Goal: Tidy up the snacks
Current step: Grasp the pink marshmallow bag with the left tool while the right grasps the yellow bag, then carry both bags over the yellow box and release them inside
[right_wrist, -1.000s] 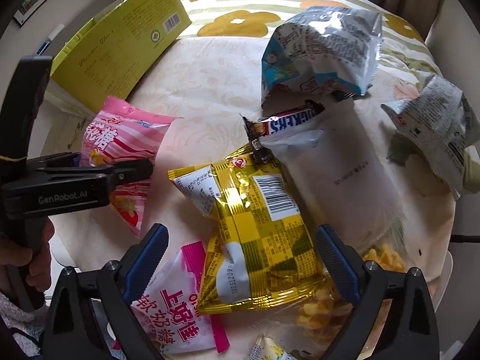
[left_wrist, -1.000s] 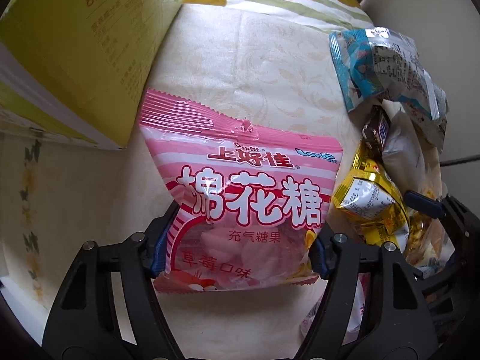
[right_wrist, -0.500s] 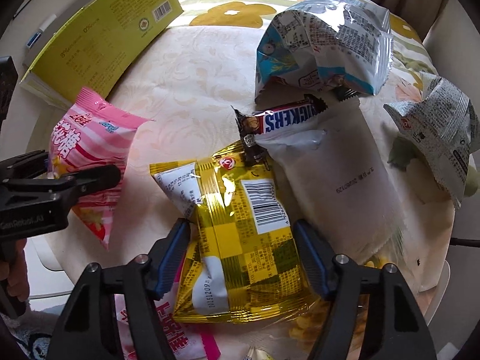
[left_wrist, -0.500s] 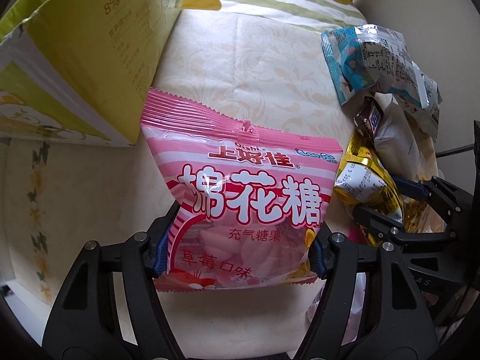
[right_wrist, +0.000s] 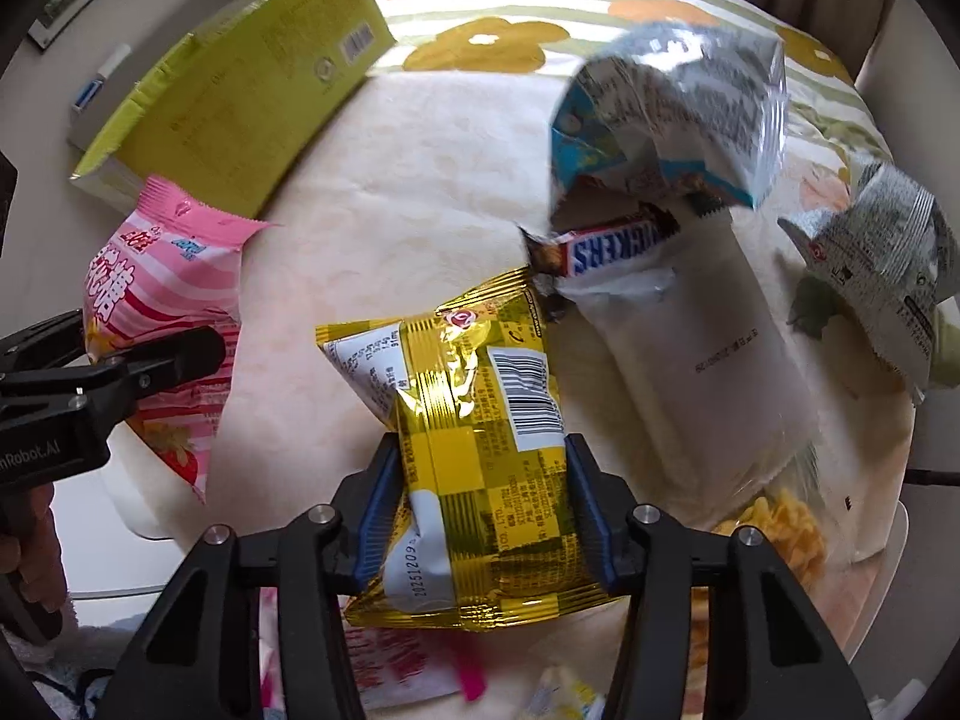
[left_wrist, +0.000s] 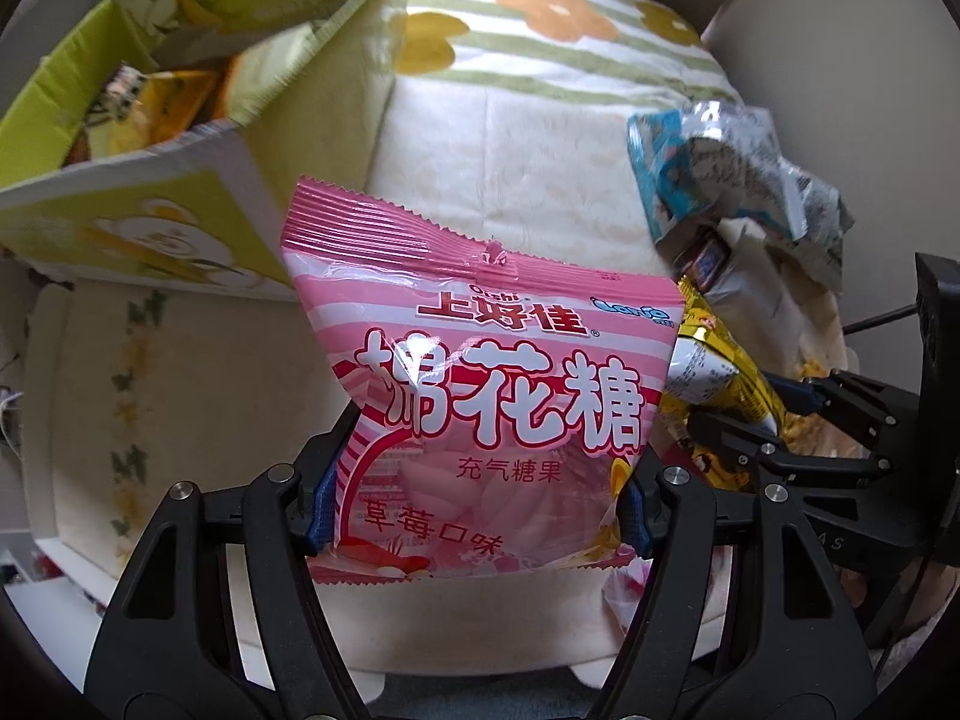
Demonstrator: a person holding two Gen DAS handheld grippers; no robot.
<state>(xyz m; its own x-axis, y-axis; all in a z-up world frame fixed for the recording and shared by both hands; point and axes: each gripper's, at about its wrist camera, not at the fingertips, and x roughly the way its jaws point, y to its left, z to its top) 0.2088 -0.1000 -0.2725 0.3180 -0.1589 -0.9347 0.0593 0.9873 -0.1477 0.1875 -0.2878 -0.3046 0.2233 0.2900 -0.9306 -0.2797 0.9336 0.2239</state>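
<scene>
Over the counter (right_wrist: 456,192) | pink bag (left_wrist: 480,396), light and crinkly, is clamped low by left gripper (left_wrist: 477,516) | right gripper (right_wrist: 480,516) fingers are closing around soft yellow bag (right_wrist: 474,438).

Pink marshmallow bag (left_wrist: 480,396) is glossy plastic film, gold packet (right_wrist: 480,420) shiny crinkly foil, green box (right_wrist: 240,96) matt cardboard, tablecloth (right_wrist: 444,156) soft woven cloth.

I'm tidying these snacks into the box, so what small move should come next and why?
Probably carry the pink marshmallow bag, clamped in the left hand-held gripper, over the open yellow-green cardboard box, which already holds snacks. The right hand-held gripper is closing on the gold foil snack bag.
</scene>
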